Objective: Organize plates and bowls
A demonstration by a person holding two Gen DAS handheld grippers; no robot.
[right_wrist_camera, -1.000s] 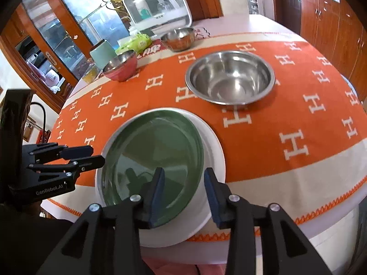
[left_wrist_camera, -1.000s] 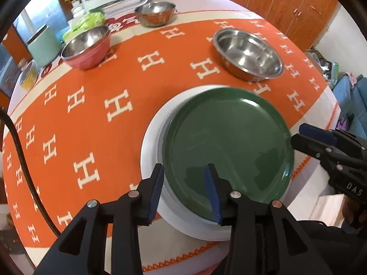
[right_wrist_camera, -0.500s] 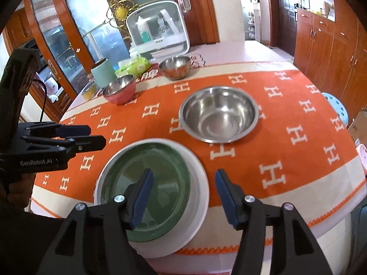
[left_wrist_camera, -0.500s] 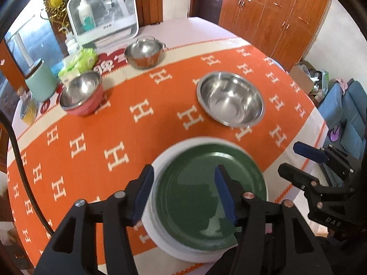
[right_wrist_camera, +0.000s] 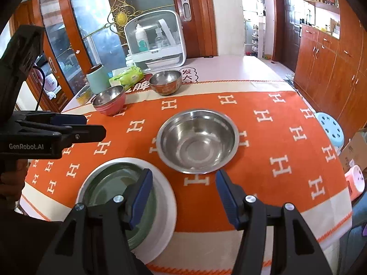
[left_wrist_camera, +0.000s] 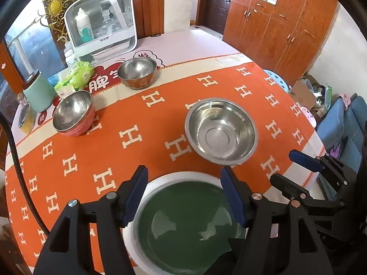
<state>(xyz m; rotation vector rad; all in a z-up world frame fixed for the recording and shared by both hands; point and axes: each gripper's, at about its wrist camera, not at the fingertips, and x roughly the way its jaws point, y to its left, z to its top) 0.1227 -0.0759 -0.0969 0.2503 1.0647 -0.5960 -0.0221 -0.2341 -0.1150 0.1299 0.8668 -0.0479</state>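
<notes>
On table, near edge: green plate (left_wrist_camera: 183, 226) nested on white plate (right_wrist_camera: 165, 197), plates done by the look of it.
Large steel bowl (right_wrist_camera: 197, 141): just beyond, empty.
Left gripper (left_wrist_camera: 183, 197): wide, holding nothing.
Right gripper (right_wrist_camera: 183, 194): wide, holding nothing.
Next, my guess: straddle the bowl's near rim, pinch squarely; steel is slippery.

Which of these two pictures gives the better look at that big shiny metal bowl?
The right wrist view: the large steel bowl sits near the centre, whole and unobstructed. The left wrist view also shows it whole, but further off to the side.
</notes>
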